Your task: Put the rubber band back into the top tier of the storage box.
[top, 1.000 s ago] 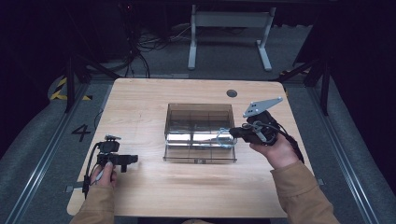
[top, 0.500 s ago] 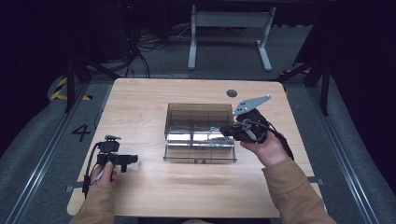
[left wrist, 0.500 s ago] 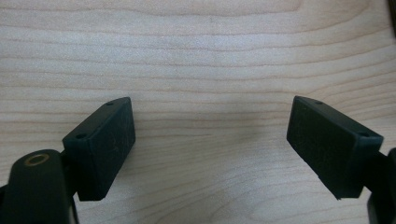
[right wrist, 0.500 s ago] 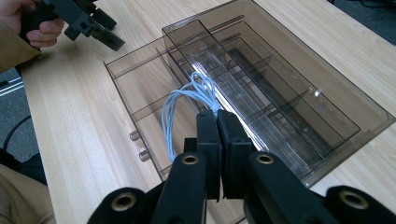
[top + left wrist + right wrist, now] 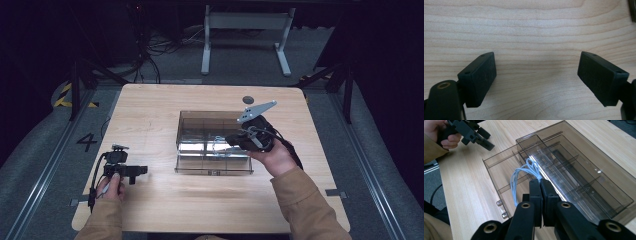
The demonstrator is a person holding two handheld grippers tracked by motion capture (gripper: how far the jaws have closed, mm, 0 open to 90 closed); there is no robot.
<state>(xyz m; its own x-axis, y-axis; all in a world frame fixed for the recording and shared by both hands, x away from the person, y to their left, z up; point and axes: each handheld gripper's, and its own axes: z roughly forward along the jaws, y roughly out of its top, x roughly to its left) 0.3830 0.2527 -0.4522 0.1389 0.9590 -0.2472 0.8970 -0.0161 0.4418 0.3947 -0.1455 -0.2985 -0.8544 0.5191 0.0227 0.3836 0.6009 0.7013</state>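
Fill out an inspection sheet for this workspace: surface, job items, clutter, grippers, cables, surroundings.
Surface: light wooden table, with a dark round spot near its far edge.
Job's things: smoky clear plastic organizer box with its divided drawer pulled out; a coiled pale blue cable hangs over the drawer.
Clutter: nothing seen.
Grippers: right gripper shut on the coiled pale blue cable; left gripper open, low over bare wood.
Cables: a black lead trails from the left gripper.
Surroundings: grey floor marked with a 4, yellow-black hazard tape, a white stand behind.
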